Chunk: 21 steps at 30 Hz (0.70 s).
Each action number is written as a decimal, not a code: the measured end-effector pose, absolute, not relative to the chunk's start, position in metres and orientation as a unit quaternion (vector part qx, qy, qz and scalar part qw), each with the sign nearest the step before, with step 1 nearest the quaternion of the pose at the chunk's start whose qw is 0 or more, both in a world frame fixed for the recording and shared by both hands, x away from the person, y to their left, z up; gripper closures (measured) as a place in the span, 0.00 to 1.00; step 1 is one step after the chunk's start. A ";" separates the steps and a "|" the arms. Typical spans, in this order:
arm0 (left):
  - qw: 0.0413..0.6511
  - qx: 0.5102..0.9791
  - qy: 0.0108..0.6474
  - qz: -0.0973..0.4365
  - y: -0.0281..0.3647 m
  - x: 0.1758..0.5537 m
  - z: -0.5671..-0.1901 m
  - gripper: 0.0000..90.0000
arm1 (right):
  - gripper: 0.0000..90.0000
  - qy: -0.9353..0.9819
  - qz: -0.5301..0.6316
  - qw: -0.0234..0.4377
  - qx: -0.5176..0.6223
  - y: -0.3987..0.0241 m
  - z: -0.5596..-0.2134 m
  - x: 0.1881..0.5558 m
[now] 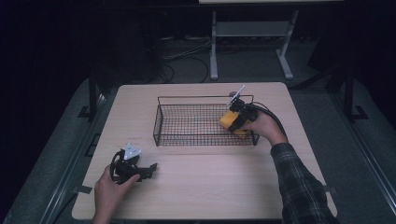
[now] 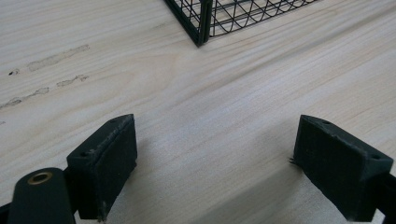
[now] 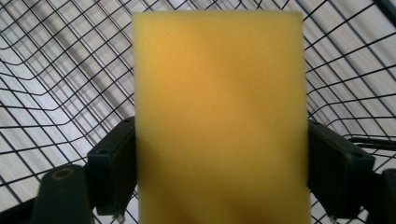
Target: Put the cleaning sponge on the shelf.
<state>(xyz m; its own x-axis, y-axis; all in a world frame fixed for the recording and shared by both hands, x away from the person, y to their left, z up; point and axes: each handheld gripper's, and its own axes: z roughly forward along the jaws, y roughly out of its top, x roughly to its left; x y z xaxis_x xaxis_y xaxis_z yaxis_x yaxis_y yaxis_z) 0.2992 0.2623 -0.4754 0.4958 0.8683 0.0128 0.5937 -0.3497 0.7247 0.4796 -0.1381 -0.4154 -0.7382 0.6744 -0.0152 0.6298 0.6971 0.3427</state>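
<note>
A yellow sponge (image 1: 228, 120) (image 3: 219, 102) is held upright in my right gripper (image 1: 236, 122) (image 3: 222, 177), whose two black jaws press on its left and right sides. The sponge hangs inside the right end of a black wire basket (image 1: 201, 98), and the basket's mesh (image 3: 56, 70) shows behind it. At the table's front left my left gripper (image 1: 150, 169) (image 2: 215, 158) lies low over the wood. It is open, with bare tabletop between its jaws. A corner of the basket (image 2: 204, 23) lies ahead of the left gripper.
The light wooden table (image 1: 210, 186) has free room in front of the basket and on both sides of it. A white table frame (image 1: 252, 32) and cables stand on the floor behind the table. A small white stick (image 1: 238, 92) rises by the basket's back right corner.
</note>
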 end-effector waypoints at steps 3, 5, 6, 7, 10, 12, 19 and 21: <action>0.338 0.796 0.459 0.203 0.262 0.299 -0.475 0.14 | 0.21 0.919 0.156 0.070 0.356 -0.137 -0.417 0.480; 0.338 0.796 0.459 0.203 0.262 0.299 -0.475 0.14 | 0.20 0.919 0.154 0.070 0.357 -0.137 -0.417 0.479; 0.338 0.796 0.459 0.203 0.262 0.299 -0.475 0.14 | 0.20 0.919 0.154 0.070 0.357 -0.137 -0.418 0.479; 0.338 0.796 0.459 0.203 0.262 0.299 -0.475 0.14 | 0.20 0.919 0.154 0.070 0.357 -0.137 -0.417 0.479; 0.338 0.796 0.459 0.203 0.262 0.299 -0.475 0.14 | 0.19 0.918 0.158 0.074 0.356 -0.138 -0.415 0.479; 0.338 0.796 0.459 0.203 0.262 0.299 -0.475 0.14 | 0.19 0.916 0.162 0.075 0.358 -0.140 -0.411 0.478; 0.338 0.796 0.459 0.203 0.262 0.299 -0.475 0.14 | 0.18 0.910 0.178 0.079 0.365 -0.150 -0.397 0.472; 0.338 0.796 0.459 0.203 0.262 0.299 -0.475 0.14 | 0.18 0.909 0.185 0.082 0.365 -0.153 -0.393 0.471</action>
